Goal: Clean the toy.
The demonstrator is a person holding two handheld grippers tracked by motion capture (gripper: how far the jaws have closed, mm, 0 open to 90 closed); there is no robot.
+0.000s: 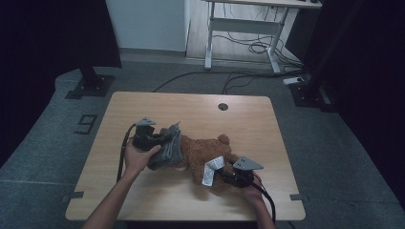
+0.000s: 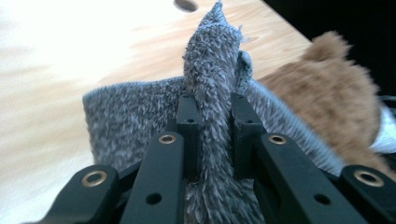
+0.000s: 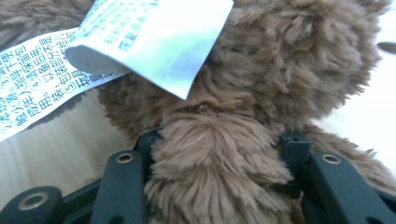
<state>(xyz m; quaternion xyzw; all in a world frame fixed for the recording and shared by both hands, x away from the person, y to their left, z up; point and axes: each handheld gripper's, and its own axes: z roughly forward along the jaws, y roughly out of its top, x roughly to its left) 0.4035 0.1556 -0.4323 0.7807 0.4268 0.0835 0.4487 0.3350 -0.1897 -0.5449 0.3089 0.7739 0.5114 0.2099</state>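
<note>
Near the bench's front edge: left gripper pinching grey garment, right gripper clamping bear limb; pull garment steadily off, holding bear firm

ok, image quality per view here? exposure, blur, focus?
High view: dim, underexposed, corners black, teddy bear still readable. Left gripper view: table blown out, grey knit garment sharp. Right gripper view: brown fur sharp, white tag soft with glare.
</note>
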